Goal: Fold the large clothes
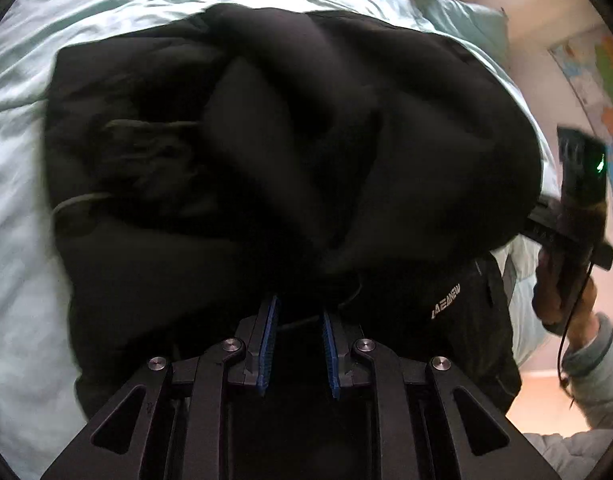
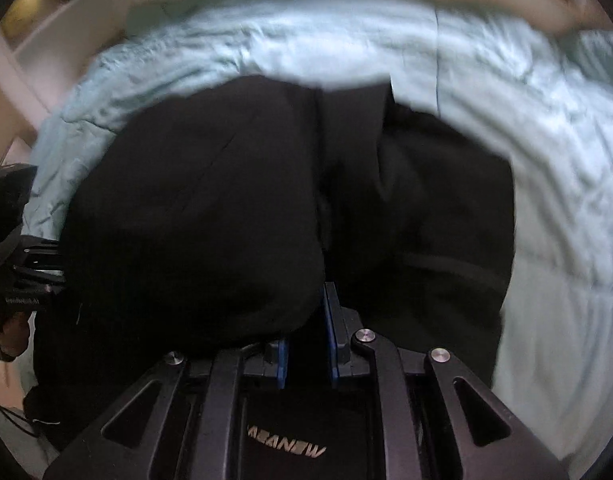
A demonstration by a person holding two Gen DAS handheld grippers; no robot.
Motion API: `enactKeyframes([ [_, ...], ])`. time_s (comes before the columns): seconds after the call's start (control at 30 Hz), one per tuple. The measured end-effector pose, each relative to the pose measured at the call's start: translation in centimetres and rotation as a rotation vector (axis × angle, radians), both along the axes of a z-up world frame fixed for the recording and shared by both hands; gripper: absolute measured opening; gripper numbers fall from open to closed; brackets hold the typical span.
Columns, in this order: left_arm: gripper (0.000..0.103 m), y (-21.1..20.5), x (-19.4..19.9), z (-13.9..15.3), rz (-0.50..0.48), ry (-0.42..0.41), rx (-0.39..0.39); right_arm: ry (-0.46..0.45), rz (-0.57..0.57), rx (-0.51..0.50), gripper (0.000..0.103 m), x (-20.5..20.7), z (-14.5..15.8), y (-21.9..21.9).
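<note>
Blue-padded black left gripper [image 1: 298, 320] and its twin, the right gripper [image 2: 312, 320], are each clenching a near hem of the bulky black padded jacket [image 1: 266, 140], which is lying bunched ahead of both on the pale green quilted bedspread [image 1: 22, 240].

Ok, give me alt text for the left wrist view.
A bulky black jacket lies bunched on a pale blue bedsheet, its near edge between the left gripper's blue pads. The right gripper is at the jacket's right edge.
</note>
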State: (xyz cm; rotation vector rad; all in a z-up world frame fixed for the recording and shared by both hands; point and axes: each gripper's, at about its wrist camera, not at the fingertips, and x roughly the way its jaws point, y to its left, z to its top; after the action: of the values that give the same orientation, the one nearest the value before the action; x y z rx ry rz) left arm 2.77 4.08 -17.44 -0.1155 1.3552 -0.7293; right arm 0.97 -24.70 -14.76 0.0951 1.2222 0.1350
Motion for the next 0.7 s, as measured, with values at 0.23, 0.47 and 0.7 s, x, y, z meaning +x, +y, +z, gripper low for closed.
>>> enactKeyframes([
  [0.23,0.022,3.5,0.3,8.1,0.013,-0.152,-0.008,-0.043,-0.023,-0.067,0.033,-2.2,4.8,-3.0],
  [0.47,0.026,-1.2,5.8,15.2,-0.024,-0.257,-0.178,-0.209,-0.068,0.064,0.041,4.0,12.3,-2.8],
  [0.7,0.028,-7.1,9.1,12.7,-0.077,-0.152,-0.195,-0.042,0.018,0.206,0.046,7.8,8.0,1.3],
])
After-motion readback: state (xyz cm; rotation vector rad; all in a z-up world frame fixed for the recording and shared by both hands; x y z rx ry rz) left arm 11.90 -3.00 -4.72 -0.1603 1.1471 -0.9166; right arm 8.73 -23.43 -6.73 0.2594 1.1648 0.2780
